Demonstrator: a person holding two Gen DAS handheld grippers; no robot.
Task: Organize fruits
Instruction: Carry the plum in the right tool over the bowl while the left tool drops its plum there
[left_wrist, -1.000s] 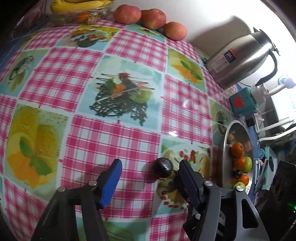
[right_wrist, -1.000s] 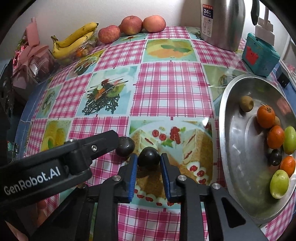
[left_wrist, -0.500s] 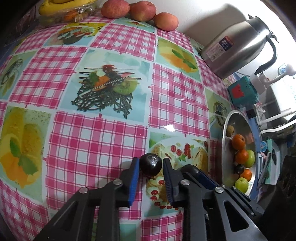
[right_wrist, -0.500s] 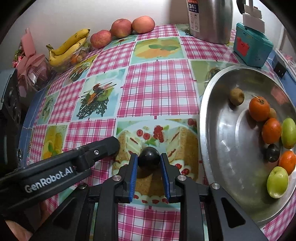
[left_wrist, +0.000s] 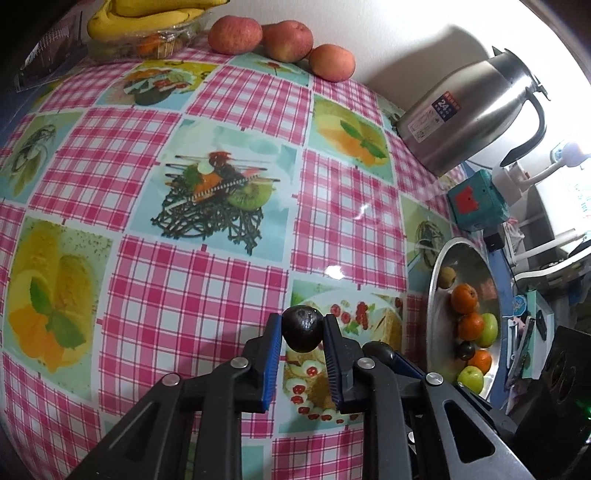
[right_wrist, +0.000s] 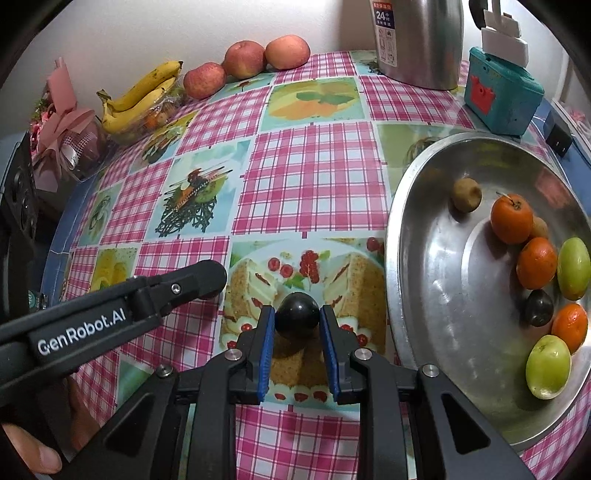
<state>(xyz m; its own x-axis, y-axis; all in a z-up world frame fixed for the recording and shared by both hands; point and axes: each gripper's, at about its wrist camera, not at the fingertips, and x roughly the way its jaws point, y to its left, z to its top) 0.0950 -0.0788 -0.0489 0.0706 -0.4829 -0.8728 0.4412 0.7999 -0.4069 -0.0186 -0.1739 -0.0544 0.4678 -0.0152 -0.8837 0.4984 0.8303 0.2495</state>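
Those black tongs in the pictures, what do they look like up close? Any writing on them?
Both the left gripper and the right gripper are matte black plastic with cut-out frames and silver screws. The fingers carry ribbed blue pads. The left one reads "GenRobot.AI" in white on its side. No cables show.

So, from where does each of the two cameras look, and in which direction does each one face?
Left wrist: sits on the left gripper, looks along its fingers across the checked tablecloth toward the apples and kettle; its own fingers clamp a dark plum.
Right wrist: sits on the right gripper, faces the back wall; its fingers hold another dark plum, and the left gripper's arm crosses on the left.
Shared: metal tray, bananas, apples, kettle.
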